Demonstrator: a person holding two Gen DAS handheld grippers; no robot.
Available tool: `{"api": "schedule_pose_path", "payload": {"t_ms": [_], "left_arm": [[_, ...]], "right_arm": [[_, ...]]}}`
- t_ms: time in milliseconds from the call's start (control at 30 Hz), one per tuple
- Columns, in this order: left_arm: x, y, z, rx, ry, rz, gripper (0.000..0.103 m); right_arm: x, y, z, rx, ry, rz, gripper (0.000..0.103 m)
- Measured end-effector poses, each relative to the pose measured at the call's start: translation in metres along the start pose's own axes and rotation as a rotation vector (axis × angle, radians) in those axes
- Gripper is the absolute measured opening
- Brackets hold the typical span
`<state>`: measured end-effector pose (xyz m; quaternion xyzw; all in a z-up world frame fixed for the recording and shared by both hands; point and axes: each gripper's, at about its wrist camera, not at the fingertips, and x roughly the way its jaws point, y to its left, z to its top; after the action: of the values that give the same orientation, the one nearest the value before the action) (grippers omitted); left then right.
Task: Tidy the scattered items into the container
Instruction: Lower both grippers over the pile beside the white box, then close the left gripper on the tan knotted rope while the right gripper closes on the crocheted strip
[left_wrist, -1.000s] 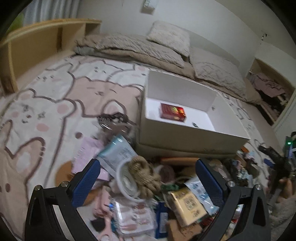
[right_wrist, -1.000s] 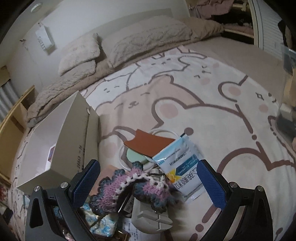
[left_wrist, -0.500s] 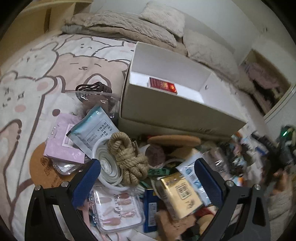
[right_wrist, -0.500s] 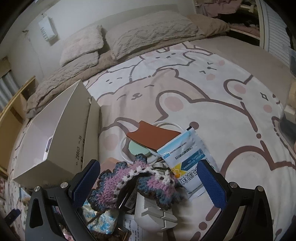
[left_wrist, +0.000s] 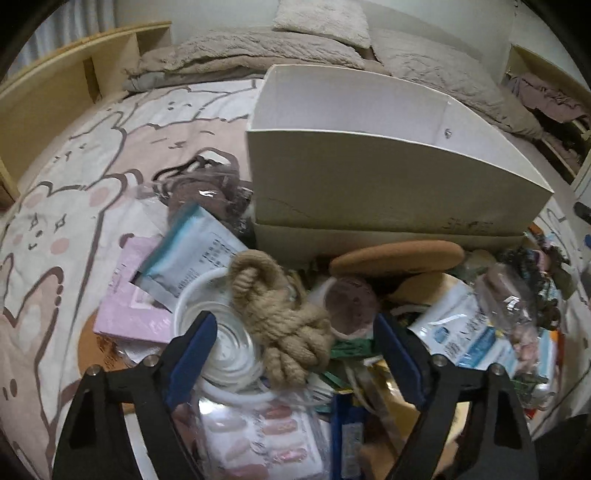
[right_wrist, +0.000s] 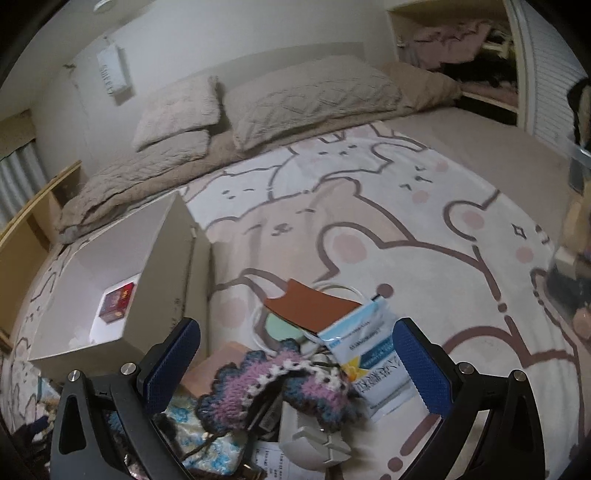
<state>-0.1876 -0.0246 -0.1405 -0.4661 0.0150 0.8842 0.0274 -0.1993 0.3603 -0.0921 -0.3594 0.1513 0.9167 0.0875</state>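
- The white box (left_wrist: 388, 177) is the landmark: an open, straight-walled carton standing on the bear-print bedspread (left_wrist: 74, 206), a small red packet (right_wrist: 116, 301) on its floor.
- Left of the box's front wall lie a pink flat pack (left_wrist: 125, 306) and a pale-blue sachet (left_wrist: 192, 258), partly overlapping.
- Just in front of the box sits the knotted tan rope (left_wrist: 284, 314), thick and coiled, lying over a white ring-shaped lid (left_wrist: 221, 343).
- The left gripper (left_wrist: 291, 354) has its blue pads either side of the rope; its jaws are closing, not yet pressing it.
- Right of the box, the right gripper (right_wrist: 295, 362) is spread wide above a purple-and-blue crocheted piece (right_wrist: 280, 384), touching nothing.
- Behind the box, beige pillows (right_wrist: 310, 99) lie against the wall.
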Motion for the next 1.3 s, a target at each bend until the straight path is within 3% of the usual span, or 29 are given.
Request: {"api": "schedule_pose_path", "payload": {"t_ms": [67,167,233,333,467,533,600,700,867,1000,1100,1167,1233,1267,1300], "left_arm": [[0.005,0.005,0.0,0.0,0.001,0.041,0.072],[0.005,0.015,0.001,-0.038,0.001,0.015,0.064],[0.004,0.019,0.001,-0.055,0.005,0.001,0.05],[0.003,0.023,0.001,-0.089,0.007,-0.028,0.049],[-0.004,0.022,0.002,-0.094,-0.004,-0.061,0.047],[-0.009,0.021,0.004,-0.094,-0.021,-0.067,0.047],[-0.016,0.023,0.007,-0.101,-0.042,-0.078,0.047],[-0.026,0.025,0.01,-0.113,-0.073,-0.095,0.047],[-0.038,0.032,0.013,-0.136,-0.11,-0.125,0.047],[-0.043,0.038,0.016,-0.154,-0.128,-0.146,0.047],[-0.046,0.038,0.016,-0.159,-0.135,-0.158,0.047],[-0.048,0.038,0.016,-0.158,-0.138,-0.161,0.047],[-0.049,0.038,0.016,-0.158,-0.14,-0.165,0.047],[-0.049,0.038,0.016,-0.158,-0.142,-0.167,0.047],[-0.049,0.038,0.016,-0.158,-0.143,-0.169,0.047]], "right_arm": [[0.005,0.005,-0.002,-0.029,0.026,-0.005,0.103],[0.012,0.006,-0.004,-0.049,0.063,0.0,0.103],[0.015,0.003,-0.006,-0.051,0.077,0.005,0.103],[0.017,-0.004,-0.006,-0.039,0.091,0.01,0.099],[0.021,-0.013,-0.009,-0.026,0.125,0.008,0.073],[0.022,-0.01,-0.013,-0.078,0.138,-0.055,0.063],[0.02,-0.004,-0.018,-0.151,0.143,-0.129,0.061],[0.015,0.006,-0.024,-0.219,0.147,-0.151,0.061],[0.03,0.025,-0.036,-0.386,0.205,-0.266,0.061],[0.036,0.024,-0.034,-0.386,0.216,-0.241,0.061],[0.043,0.014,-0.029,-0.313,0.234,-0.164,0.061],[0.05,0.003,-0.025,-0.247,0.249,-0.103,0.038],[0.053,-0.005,-0.022,-0.189,0.248,-0.079,0.033],[0.053,-0.009,-0.02,-0.167,0.233,-0.065,0.023],[0.051,-0.01,-0.018,-0.145,0.22,-0.051,0.02]]}}
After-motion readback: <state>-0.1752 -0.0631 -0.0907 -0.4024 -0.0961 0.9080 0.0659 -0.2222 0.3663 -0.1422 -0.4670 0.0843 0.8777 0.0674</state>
